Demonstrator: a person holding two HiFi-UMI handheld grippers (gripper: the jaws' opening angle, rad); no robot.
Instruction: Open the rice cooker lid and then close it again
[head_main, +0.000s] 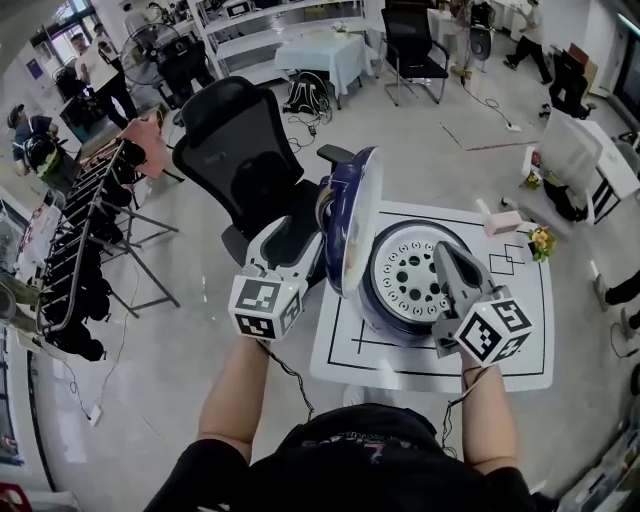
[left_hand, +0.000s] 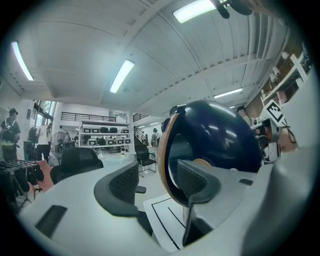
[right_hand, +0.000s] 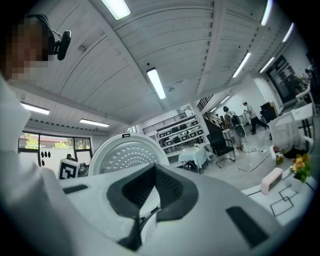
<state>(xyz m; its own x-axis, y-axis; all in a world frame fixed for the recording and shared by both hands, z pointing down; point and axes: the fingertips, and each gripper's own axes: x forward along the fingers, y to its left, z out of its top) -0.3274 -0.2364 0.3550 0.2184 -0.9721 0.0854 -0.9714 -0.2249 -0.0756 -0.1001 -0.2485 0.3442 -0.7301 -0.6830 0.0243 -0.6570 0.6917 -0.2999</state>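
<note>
My left fingers (left_hand: 122, 184) stand well apart, and nothing is pinched between them. In the left gripper view the brown rim of the rice cooker lid (left_hand: 215, 135) rises just beyond the right-hand finger, with the dark blue dome filling the right of the frame. The pads do not press on it. From the head view my left gripper (head_main: 305, 225) sits at centre left, against the outer side of the lid (head_main: 352, 215).

The lid is swung fully up and stands nearly upright on its hinge at the left side of the cooker body (head_main: 385, 320). So the opening half of the task looks done, and I judge the spread left fingers are placed there to push or catch the dome for the closing swing.

My right gripper (head_main: 447, 262) lies over the open body at centre right, its fingers pressed together on nothing. In the right gripper view those fingers (right_hand: 170, 187) meet in a closed V, with the lid's white perforated underside (right_hand: 127, 155) upright behind them. Whether they touch the body I cannot tell; I judge they are there to steady it.

The cooker stands on the white, black-lined bench (head_main: 530, 340).
</note>
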